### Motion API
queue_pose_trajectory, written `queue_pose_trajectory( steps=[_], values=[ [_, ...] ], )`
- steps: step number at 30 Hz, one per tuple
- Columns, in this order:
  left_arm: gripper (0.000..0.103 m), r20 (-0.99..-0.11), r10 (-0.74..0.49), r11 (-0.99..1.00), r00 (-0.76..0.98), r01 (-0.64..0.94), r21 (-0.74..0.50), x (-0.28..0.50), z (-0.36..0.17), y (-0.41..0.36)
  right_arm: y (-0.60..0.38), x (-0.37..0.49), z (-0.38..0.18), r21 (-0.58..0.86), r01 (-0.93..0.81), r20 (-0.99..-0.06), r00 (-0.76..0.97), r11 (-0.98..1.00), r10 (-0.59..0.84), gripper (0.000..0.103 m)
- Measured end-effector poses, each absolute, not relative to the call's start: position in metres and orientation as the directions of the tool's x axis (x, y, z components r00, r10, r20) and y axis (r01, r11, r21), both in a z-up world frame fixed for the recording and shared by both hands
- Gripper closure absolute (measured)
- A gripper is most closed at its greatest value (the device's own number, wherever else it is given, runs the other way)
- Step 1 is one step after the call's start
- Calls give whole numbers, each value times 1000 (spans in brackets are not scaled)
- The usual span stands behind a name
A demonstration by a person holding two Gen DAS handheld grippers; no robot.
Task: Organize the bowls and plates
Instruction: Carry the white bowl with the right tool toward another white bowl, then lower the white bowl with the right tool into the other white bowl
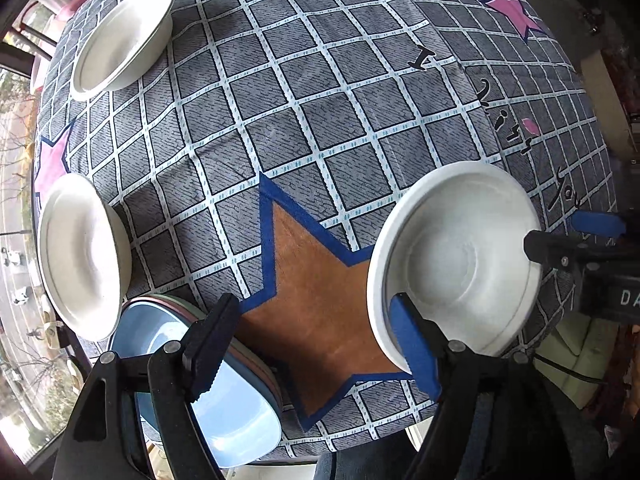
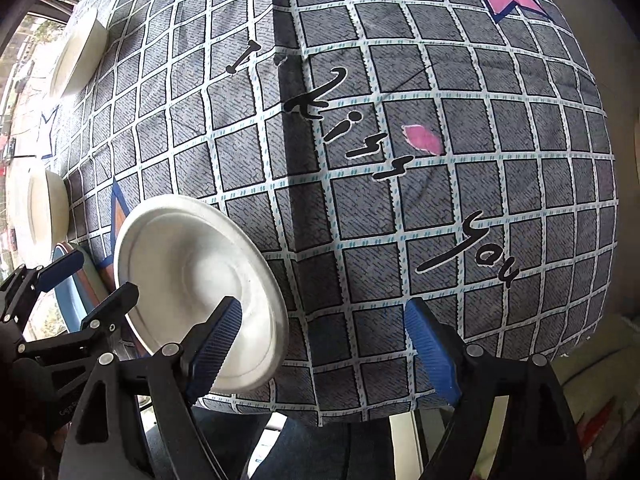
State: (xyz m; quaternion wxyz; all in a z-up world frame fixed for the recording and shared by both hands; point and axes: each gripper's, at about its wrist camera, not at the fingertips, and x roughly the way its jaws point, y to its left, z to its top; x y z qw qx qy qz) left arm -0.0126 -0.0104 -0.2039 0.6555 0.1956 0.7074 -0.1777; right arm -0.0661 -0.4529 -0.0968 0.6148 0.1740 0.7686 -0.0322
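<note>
Three white bowls sit on the checked tablecloth. One white bowl (image 1: 456,256) is near the front edge, also in the right wrist view (image 2: 192,276). A second bowl (image 1: 80,256) is at the left, a third (image 1: 124,40) at the far left. A stack of plates with a blue one on top (image 1: 236,408) lies at the front left. My left gripper (image 1: 312,356) is open, its right finger over the near bowl's rim. My right gripper (image 2: 324,356) is open, its left finger inside that bowl's near rim.
The tablecloth (image 1: 320,120) has a brown star (image 1: 320,300) between the plate stack and the near bowl, and pink stars farther off. The table's front edge (image 2: 320,420) is close below both grippers. A window is at the left.
</note>
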Motion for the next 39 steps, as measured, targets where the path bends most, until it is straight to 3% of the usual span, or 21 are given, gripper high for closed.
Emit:
queue_pose_trajectory(
  steps=[7, 14, 17, 24, 39],
  values=[
    [23, -1000, -8, 896, -15, 445, -14, -36, -158, 70, -463, -50, -71, 162, 307, -967, -138, 938, 213, 18],
    [23, -995, 46, 972, 85, 226, 65, -8, -125, 172, -416, -13, -48, 215, 185, -965, -111, 959, 238, 18],
    [23, -990, 89, 988, 111, 118, 102, -2, -121, 181, -386, 3, -35, 242, 119, -961, -106, 963, 255, 18],
    [23, -987, 144, 989, 73, -46, 141, 20, -146, 208, -282, 55, -36, 296, 13, -945, -143, 955, 294, 18],
    [23, -987, 163, 986, -3, -17, 163, 68, -214, 223, -196, 97, -96, 318, -10, -927, -216, 948, 308, 18]
  ],
)
